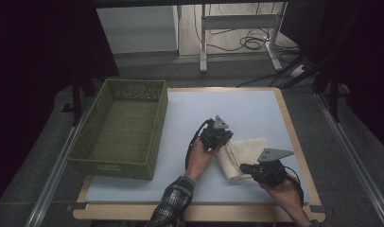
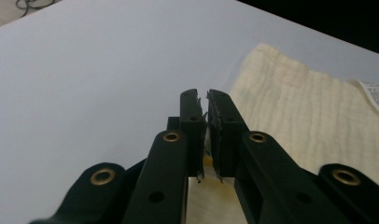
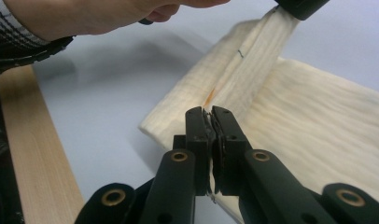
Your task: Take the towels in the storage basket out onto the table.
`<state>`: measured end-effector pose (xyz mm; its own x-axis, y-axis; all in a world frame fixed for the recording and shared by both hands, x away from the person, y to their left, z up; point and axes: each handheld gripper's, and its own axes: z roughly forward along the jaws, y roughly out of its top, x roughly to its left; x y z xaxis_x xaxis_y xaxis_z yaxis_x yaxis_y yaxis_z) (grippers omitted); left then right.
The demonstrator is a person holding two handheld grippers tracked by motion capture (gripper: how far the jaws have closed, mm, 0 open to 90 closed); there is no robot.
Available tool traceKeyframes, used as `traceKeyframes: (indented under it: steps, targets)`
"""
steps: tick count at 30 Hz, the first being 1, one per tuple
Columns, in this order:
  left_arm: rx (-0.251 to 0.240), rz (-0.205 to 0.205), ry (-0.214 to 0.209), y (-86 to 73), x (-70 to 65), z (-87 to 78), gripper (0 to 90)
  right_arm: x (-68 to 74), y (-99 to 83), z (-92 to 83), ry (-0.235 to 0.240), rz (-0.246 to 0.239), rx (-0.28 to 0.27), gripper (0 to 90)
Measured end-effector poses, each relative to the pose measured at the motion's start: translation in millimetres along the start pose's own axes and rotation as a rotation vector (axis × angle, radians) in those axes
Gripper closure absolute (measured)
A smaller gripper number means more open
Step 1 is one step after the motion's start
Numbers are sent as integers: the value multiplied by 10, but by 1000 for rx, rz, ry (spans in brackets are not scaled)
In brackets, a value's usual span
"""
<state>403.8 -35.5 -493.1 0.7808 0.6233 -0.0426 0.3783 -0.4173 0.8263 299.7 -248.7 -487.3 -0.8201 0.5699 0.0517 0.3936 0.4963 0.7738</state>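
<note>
A cream cloth (image 1: 244,150) lies partly folded on the pale mat, right of centre. My left gripper (image 1: 224,143) is shut on the cloth's near-left edge; in the left gripper view its jaws (image 2: 202,95) pinch a strip of cloth (image 2: 309,116) that spreads to the right. My right gripper (image 1: 245,168) is shut on the cloth's front edge. In the right gripper view its jaws (image 3: 207,112) clamp a fold of the cloth (image 3: 313,121), and a taut ridge runs up to the left gripper (image 3: 299,5).
A green woven basket (image 1: 109,166) stands at the table's left side. The pale mat (image 1: 218,104) covers a wooden table whose edge (image 1: 294,142) shows at the right. A sleeve and hand (image 3: 108,14) cross the right gripper view's top. Table legs and cables lie beyond.
</note>
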Motion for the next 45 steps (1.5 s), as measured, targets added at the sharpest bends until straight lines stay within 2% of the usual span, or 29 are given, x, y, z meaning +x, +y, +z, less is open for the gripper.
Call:
traceKeyframes:
  steps: [4,12,17,19,21,25,27,29,32,33,35,42,45]
  targets:
    - [-3,11,-22,107,-43,114,848,-96,-57,-118,-29,17,-9,859]
    - [-6,31,-27,311,-110,275,851,-252,-166,-342,-72,59,-16,858]
    - [-1,42,-52,362,-204,381,859,-331,-225,-418,-92,80,-19,858]
    - [11,49,-64,358,-227,417,844,-352,-239,-426,-96,85,-17,858]
    - [33,54,-78,344,-242,462,788,-363,-249,-425,-99,88,-12,857]
    - [70,36,-91,272,-234,554,680,-394,-301,-394,-103,95,3,856]
    - [109,43,-87,237,-229,602,657,-406,-324,-377,-104,102,9,856]
    - [140,46,-94,198,-231,649,664,-420,-351,-359,-106,106,14,855]
    - [160,72,-95,173,-246,666,788,-425,-373,-346,-108,109,21,854]
    - [160,79,-97,172,-254,664,838,-426,-376,-345,-108,110,22,854]
    - [156,101,-88,188,-262,639,876,-426,-379,-351,-109,112,22,854]
    - [40,80,-81,340,-298,506,881,-425,-325,-464,-132,97,-8,854]
    - [43,97,-81,389,-320,529,881,-463,-321,-531,-159,102,-12,854]
